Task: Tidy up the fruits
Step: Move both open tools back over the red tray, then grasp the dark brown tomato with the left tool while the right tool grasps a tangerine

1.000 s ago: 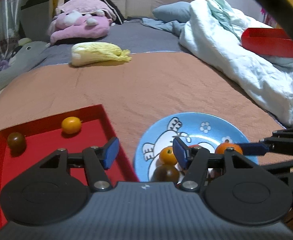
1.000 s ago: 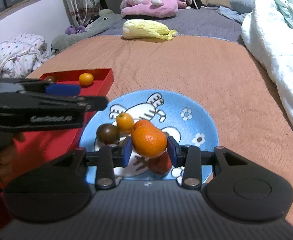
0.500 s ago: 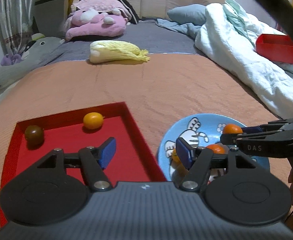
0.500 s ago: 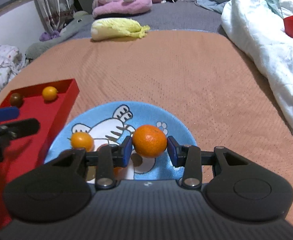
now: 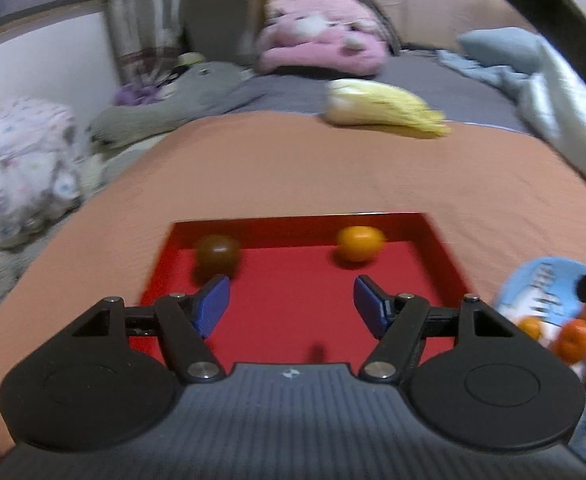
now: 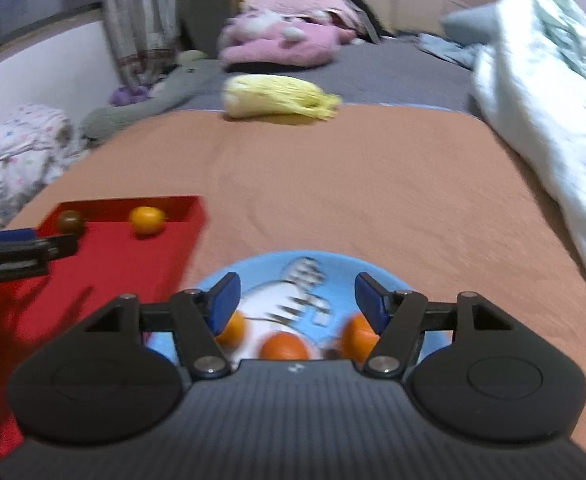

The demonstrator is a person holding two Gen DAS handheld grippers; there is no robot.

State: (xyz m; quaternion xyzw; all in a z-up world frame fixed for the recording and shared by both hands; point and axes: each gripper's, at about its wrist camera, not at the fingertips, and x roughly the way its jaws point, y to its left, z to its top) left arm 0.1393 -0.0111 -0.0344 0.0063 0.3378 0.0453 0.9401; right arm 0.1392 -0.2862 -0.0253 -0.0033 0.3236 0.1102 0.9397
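Your left claw (image 5: 291, 304) hangs over the near part of the shallow red tray (image 5: 317, 292), and its blue pads (image 5: 213, 303) are wide apart with nothing between them. Far inside the tray sit two fruits, well apart: a round dark brown fruit (image 5: 217, 253) in the far left corner and a small yellow-orange fruit (image 5: 360, 243) nearer the far right corner. The tray lies on the orange-brown bed cover (image 5: 293, 172).

Your right claw (image 6: 294, 298) hangs over the round blue plate with a cartoon picture (image 6: 293, 268). Its pads are wide apart too, and it holds nothing. On the near part of the plate lie three orange fruits: one on the left (image 6: 233, 330), one in the middle (image 6: 284, 347) and one on the right (image 6: 355, 338). They look blurry. The plate sits just to the right of the red tray on the same bed cover.

Far back on the bed lies a pale yellow cabbage (image 6: 277, 96). Behind it rests a pink plush toy (image 6: 281, 42). A white blanket (image 6: 533, 112) is piled up on the right.
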